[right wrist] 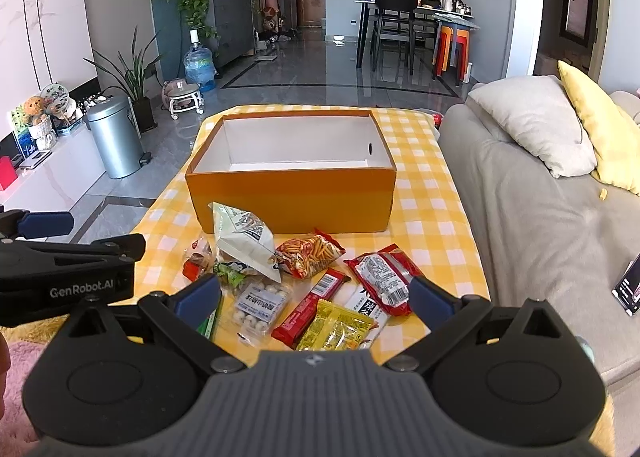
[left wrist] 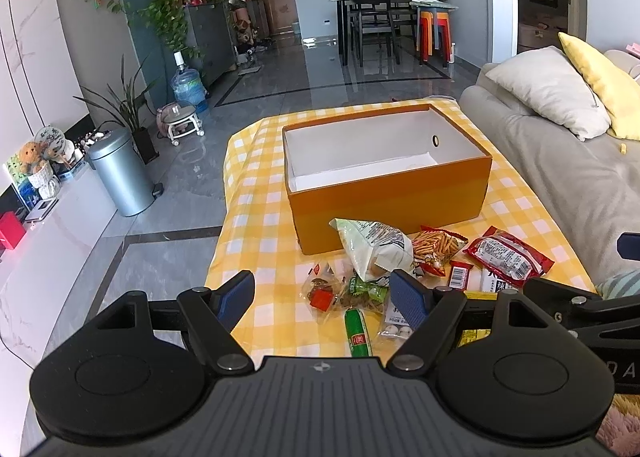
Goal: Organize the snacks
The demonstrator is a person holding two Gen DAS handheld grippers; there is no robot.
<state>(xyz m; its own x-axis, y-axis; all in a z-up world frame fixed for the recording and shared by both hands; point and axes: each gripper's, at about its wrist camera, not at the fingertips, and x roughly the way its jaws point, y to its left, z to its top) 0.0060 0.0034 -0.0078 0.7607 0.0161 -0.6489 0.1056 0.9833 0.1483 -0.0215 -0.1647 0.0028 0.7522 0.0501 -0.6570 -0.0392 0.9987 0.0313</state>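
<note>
Two grippers, both with jaws spread wide and holding nothing, sit low at the bottom of their frames over the snack pile. Left gripper (left wrist: 322, 297); right gripper (right wrist: 316, 297). Snacks lie loose on the yellow checked counter (right wrist: 432, 229), none in the orange box (right wrist: 292, 193) yet; the box sits just behind the pile, centre frame, open top, inside bare.

Left wrist view: green sausage stick (left wrist: 357, 331) lies right between the jaws, long axis running roughly along the fingers, toward the box. White-green bag (left wrist: 372, 249) stands tilted above it, near the box front wall.

Right wrist view: red bar (right wrist: 312, 307) and yellow packet (right wrist: 340, 327) lie between the jaws, long axes slanting up-right. Red noodle-type pack (right wrist: 384, 277) sits near the right finger. Clear pack of white balls (right wrist: 260, 307) toward lower left of the gap.

Judgement: first pick not started. The left is nearer the sausage, the right nearer the red bar; the bar's slant likely needs a wrist turn to close across its short side.
</note>
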